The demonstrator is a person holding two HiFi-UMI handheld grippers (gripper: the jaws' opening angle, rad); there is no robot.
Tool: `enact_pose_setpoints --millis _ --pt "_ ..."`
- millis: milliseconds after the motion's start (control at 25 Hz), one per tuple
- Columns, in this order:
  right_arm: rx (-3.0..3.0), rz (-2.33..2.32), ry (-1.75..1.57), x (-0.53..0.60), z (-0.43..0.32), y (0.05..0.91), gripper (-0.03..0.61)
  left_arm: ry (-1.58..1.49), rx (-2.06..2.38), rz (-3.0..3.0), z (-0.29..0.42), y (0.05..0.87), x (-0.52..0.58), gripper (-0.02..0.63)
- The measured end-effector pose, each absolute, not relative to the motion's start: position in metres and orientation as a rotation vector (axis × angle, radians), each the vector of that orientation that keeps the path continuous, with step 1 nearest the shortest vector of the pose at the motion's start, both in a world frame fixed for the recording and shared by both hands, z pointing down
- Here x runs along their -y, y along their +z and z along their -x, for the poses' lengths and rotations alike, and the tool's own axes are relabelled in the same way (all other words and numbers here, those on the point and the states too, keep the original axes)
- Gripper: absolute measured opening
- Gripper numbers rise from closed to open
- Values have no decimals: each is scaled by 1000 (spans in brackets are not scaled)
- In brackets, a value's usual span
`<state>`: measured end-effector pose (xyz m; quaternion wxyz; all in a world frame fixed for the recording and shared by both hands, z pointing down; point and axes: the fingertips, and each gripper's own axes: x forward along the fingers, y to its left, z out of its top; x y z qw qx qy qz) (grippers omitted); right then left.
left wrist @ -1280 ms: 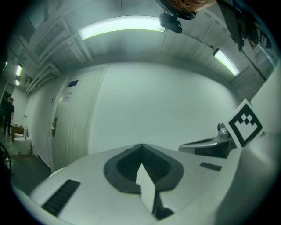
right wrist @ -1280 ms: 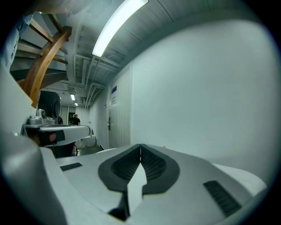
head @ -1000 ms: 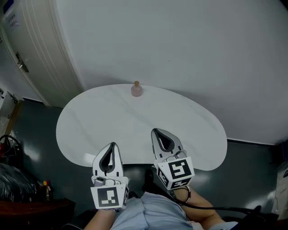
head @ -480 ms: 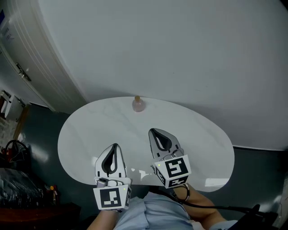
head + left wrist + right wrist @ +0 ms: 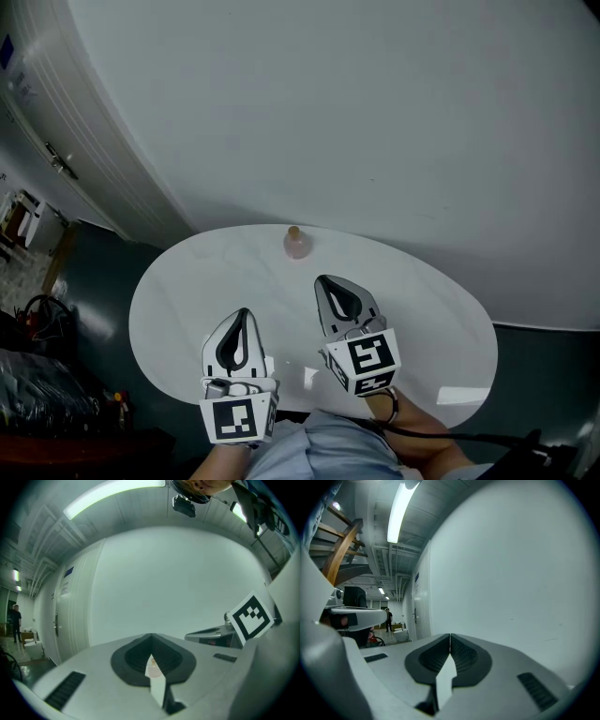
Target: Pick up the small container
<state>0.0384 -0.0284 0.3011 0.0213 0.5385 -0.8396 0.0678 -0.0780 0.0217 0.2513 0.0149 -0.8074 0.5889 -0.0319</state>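
The small container (image 5: 296, 242), a pinkish bottle with a cork, stands upright near the far edge of the white oval table (image 5: 178, 291). My left gripper (image 5: 241, 313) is shut and empty over the table's near left part. My right gripper (image 5: 324, 279) is also shut and empty, a little further forward, with the bottle beyond it and slightly to its left. In the left gripper view the jaws (image 5: 151, 635) meet at their tips, and the bottle (image 5: 153, 667) shows far off through the slot behind them. The right gripper view (image 5: 450, 634) shows touching tips and no bottle.
A plain white wall (image 5: 375, 112) rises right behind the table. A white door (image 5: 56, 141) stands at the left, with dark clutter (image 5: 37, 375) on the floor beside it. A person (image 5: 388, 619) stands far off down the corridor.
Both grippers have moved forward over the table toward the bottle, side by side. The table and bottle now sit lower in the head view. Both pairs of jaws stayed shut.
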Motion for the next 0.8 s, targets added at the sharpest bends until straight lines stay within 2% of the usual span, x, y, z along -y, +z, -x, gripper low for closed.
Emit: enact_pose_setpoints --millis 400,800 --pt "2518 -1703 228 62 -35 323 2 -108 -1705 2534 80 254 14 -2" --pt "2446 -1671 319 110 -27 378 2 -217 -1817 2656 92 306 54 -2"
